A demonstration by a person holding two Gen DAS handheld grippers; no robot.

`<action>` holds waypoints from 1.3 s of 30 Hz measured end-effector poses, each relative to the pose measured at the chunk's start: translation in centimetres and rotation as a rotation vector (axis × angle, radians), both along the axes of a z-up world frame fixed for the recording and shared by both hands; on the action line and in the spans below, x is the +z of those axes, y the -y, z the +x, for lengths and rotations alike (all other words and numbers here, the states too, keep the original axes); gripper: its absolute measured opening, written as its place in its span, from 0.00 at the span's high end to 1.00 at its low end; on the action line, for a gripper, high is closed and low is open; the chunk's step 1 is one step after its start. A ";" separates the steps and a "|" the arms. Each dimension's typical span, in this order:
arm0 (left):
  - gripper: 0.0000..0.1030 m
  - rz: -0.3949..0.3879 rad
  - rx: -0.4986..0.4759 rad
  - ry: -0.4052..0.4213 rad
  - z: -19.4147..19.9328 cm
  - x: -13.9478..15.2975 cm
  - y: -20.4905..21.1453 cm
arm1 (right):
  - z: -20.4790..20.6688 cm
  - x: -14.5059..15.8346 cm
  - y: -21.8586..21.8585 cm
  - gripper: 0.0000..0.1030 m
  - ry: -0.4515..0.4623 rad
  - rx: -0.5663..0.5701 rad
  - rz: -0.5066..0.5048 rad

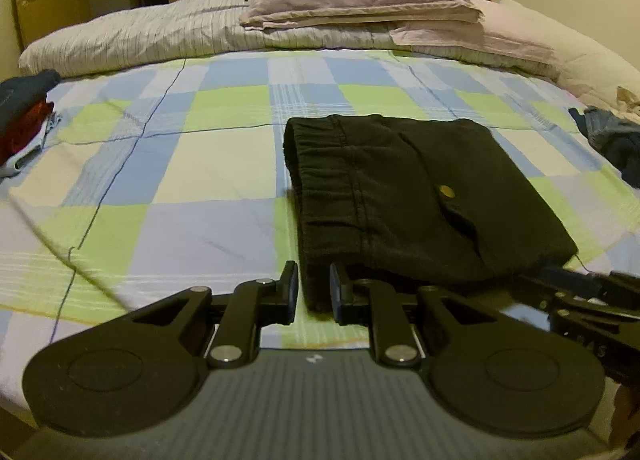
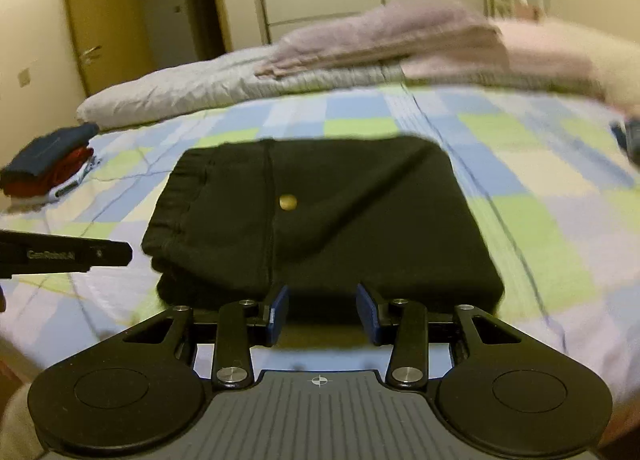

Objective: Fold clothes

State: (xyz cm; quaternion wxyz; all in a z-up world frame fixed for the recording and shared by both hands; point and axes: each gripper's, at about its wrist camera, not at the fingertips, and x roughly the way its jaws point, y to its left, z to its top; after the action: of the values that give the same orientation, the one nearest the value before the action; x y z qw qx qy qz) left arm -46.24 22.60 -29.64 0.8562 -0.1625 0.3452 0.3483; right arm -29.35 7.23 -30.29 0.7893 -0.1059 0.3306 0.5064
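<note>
A black fabric garment with a brass snap button (image 2: 320, 216) lies folded into a compact rectangle on the blue-and-green checked bed cover (image 1: 160, 188). The left tongs (image 1: 314, 292) stand narrowly parted around its near left corner, apparently not clamped, while the right tongs (image 2: 322, 310) are wider apart at the near edge, gripping nothing. If either pair drags or lifts one layer alone, the stacked folds could slide apart — the cloth looks thick and soft.
</note>
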 end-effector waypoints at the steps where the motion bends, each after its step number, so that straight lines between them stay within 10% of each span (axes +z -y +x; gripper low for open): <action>1: 0.86 0.003 -0.007 -0.004 -0.1 0.2 0.4 | -0.1 0.1 0.4 0.59 -0.012 -0.008 -0.003; 39: 0.81 -0.071 -0.049 0.031 -3.1 -0.1 4.5 | 0.1 -0.2 4.9 0.59 -0.091 -0.158 -0.122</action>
State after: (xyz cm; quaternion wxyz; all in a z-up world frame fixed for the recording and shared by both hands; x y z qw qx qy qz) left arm -49.35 18.11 -29.73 0.8634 -0.1898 0.3482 0.3120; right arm -29.29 2.33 -30.52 0.8030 -0.1045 0.4037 0.4259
